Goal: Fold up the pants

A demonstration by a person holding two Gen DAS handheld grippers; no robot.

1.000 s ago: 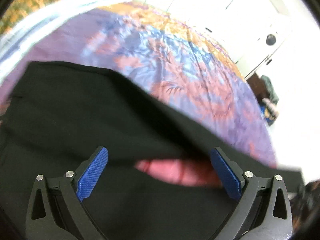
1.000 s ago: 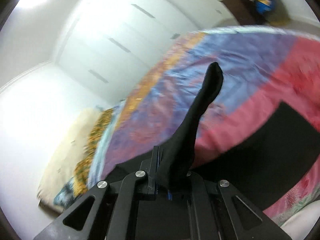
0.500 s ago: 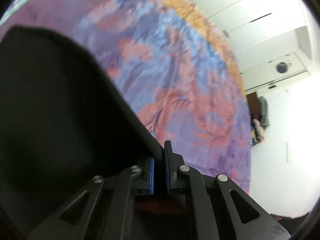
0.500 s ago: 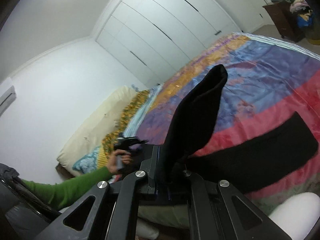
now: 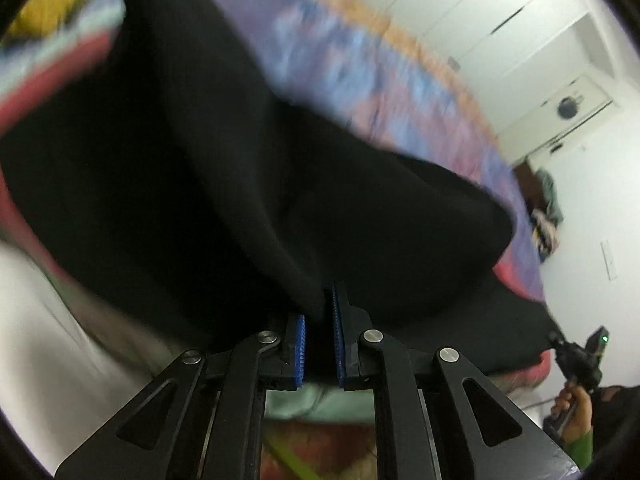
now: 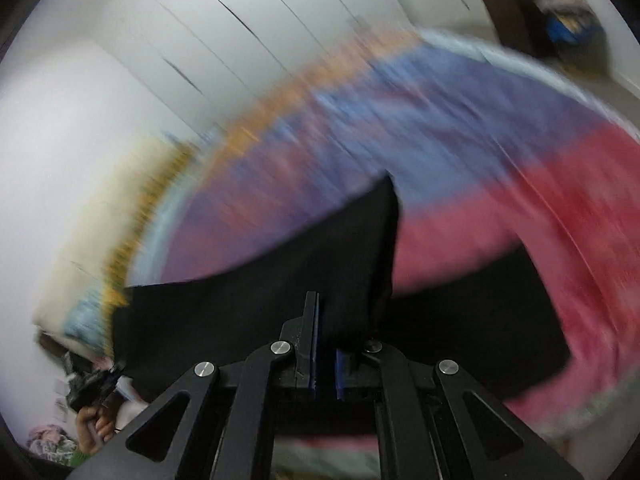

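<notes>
White wardrobe doors [image 6: 248, 40] behind a bed [image 6: 460, 128] with multicoloured bedspread. Black pants [image 5: 280, 184] raised above the bed, partly draped on it. Left gripper [image 5: 320, 320]: fingers clamped on the pants' fabric. Right gripper [image 6: 326, 320]: fingers clamped on another fold.

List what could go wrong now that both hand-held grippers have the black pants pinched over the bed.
1. The left hand-held gripper pinches only a narrow bunch of the black pants; it could slip out.
2. The right hand-held gripper holds a corner whose tip stands up loose, so the fold may land uneven on the bedspread.
</notes>
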